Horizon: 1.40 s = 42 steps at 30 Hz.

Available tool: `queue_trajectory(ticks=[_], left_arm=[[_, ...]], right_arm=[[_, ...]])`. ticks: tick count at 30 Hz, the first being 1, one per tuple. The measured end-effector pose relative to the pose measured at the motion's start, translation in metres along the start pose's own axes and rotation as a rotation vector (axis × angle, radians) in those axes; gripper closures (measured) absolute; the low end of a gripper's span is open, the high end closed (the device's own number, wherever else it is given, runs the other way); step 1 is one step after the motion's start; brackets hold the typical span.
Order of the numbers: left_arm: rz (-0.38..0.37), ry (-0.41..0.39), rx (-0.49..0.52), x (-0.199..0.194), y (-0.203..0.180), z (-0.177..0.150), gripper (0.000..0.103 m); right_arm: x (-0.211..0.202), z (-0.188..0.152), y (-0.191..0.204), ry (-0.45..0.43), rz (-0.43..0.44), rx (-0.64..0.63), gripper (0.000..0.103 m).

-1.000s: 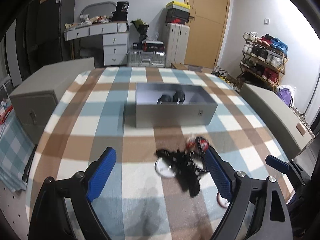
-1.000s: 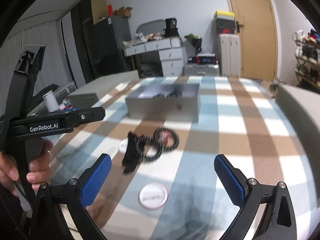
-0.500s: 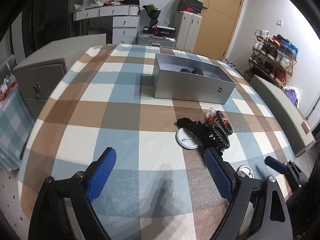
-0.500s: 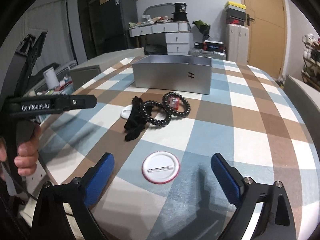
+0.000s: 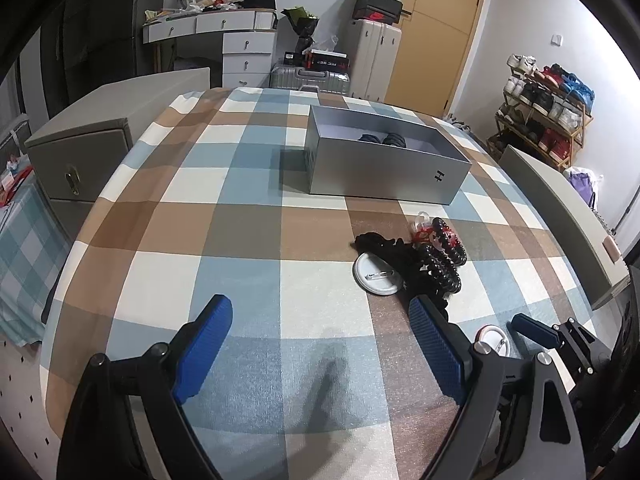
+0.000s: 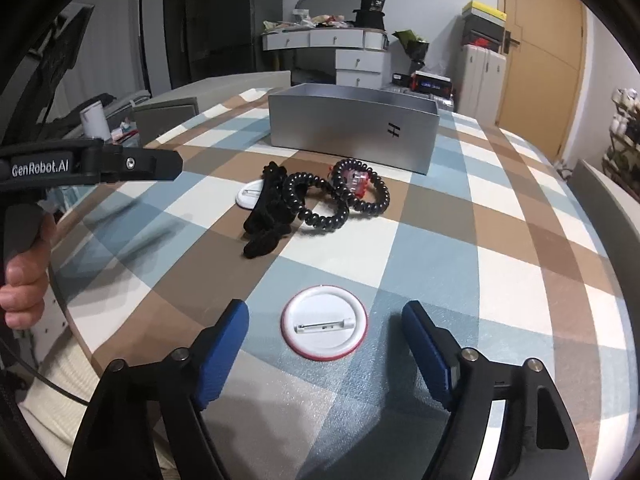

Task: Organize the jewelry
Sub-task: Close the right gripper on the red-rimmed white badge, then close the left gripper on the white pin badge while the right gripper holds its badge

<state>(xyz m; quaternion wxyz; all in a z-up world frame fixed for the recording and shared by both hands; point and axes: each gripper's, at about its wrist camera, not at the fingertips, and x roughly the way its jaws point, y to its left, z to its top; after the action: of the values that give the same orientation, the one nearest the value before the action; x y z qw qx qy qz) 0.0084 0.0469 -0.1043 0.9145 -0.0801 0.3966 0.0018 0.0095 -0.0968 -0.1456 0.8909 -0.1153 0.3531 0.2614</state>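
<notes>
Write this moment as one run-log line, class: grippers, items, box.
left gripper: open, empty | right gripper: open, around red-rimmed badge on the cloth | coil hair ties and black scrunchie: piled, loose | grey box: open

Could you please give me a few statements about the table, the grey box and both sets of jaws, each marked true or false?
1. The right gripper has its jaws open around the red-rimmed white pin badge, not yet touching it. True.
2. The open-topped grey rectangular box has nothing in it. False: dark items lie inside.
3. The left gripper holds a black coiled hair tie. False: its jaws are open and hold nothing; the tie lies on the checked tablecloth.
4. A second white pin badge lies partly under the black fabric scrunchie. True.
</notes>
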Motion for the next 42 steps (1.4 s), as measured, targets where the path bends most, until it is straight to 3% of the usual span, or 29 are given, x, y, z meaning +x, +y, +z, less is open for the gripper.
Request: queue_trajectory(ticks=[5, 6, 20, 33, 36, 42], left_arm=[[-0.001, 0.011, 0.004, 0.003, 0.001, 0.002, 0.016], [0.001, 0.016, 0.004, 0.004, 0.001, 0.002, 0.016], [-0.01, 0.046, -0.002, 0.013, 0.005, 0.004, 0.016], [0.007, 0.132, 0.215, 0.044, -0.019, 0.021, 0.016], [-0.039, 0.169, 0.257, 0.052, -0.025, 0.021, 0.016], [-0.059, 0.201, 0.347, 0.062, -0.035, 0.022, 0.016]], right_arm=[[-0.002, -0.001, 0.003, -0.017, 0.037, -0.017, 0.053], [-0.002, -0.001, 0.003, -0.018, 0.04, -0.016, 0.061], [-0.014, -0.002, -0.012, -0.073, 0.122, 0.084, 0.061], [-0.019, 0.007, -0.024, -0.114, 0.163, 0.137, 0.061], [-0.019, 0.008, -0.026, -0.119, 0.174, 0.143, 0.061], [-0.019, 0.016, -0.031, -0.132, 0.188, 0.148, 0.061]])
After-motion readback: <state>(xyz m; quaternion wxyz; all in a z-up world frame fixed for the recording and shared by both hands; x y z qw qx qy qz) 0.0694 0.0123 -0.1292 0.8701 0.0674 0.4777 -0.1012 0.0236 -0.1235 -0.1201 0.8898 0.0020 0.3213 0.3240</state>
